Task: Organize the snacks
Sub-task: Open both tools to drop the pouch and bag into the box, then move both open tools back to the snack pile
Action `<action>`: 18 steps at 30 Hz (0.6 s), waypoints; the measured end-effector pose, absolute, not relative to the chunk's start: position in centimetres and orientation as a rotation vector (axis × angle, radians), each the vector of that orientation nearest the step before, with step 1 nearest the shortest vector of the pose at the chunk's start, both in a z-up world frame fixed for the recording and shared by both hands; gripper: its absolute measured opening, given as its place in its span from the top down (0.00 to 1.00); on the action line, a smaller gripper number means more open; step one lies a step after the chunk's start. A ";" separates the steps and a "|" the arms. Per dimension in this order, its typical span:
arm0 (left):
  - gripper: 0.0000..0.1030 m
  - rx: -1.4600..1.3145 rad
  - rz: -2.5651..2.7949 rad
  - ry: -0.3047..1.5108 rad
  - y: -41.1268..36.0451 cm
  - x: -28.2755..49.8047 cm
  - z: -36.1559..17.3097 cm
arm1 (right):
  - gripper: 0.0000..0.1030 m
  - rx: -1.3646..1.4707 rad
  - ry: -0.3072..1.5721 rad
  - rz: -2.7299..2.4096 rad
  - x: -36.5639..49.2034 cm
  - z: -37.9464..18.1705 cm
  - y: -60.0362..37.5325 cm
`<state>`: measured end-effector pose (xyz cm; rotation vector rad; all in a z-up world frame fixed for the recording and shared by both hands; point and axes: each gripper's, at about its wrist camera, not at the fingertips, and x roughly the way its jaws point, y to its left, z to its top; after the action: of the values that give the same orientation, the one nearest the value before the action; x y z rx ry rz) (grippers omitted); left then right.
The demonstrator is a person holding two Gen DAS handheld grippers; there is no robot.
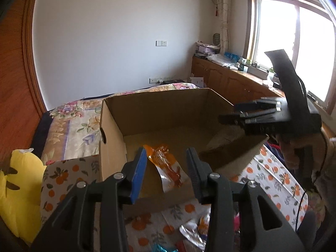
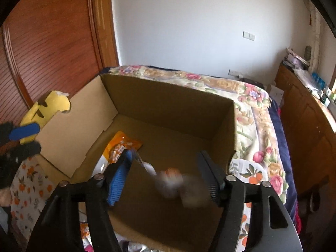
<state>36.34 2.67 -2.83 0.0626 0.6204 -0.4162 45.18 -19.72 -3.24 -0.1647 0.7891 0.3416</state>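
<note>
Right wrist view: blurred snack [image 2: 174, 180] lies between open right tool [image 2: 166, 176] fingers.

Plain white wall [image 1: 109, 42] straight ahead, a light switch [image 1: 161, 43] on it, and a reddish wooden wardrobe [image 2: 52, 42] off to the left. Daylight blazes through the window [image 1: 294, 48] on the right, above low wooden cabinets [image 1: 231, 79], with a floral bedspread [image 2: 247, 96] covering the bed.

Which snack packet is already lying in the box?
The orange packet, lying on the box floor by its left wall. The other packets still lie outside on the cloth.
</note>
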 end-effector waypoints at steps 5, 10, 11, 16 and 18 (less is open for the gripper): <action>0.61 0.051 -0.427 0.624 2.6 33.6 -3.0 | 0.29 -0.146 0.764 0.321 43.5 -1.8 -20.4; 0.58 0.050 -0.430 0.638 2.7 31.1 -4.0 | 0.29 -0.103 0.727 0.328 40.0 -0.4 -21.3; 0.57 0.052 -0.430 0.642 2.7 30.6 -4.3 | 0.29 -0.086 0.720 0.334 38.8 -0.1 -21.6; 0.56 0.058 -0.421 0.660 2.3 28.4 -5.9 | 0.29 -0.025 0.711 0.351 34.3 -0.1 -22.6; 0.54 0.052 -0.418 0.672 2.3 27.8 -6.6 | 0.29 -0.016 0.713 0.352 32.4 -0.7 -22.7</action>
<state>27.83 2.27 -6.56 0.0521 0.6718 -0.4177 32.37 -22.69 -0.75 -0.0162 0.7133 0.3518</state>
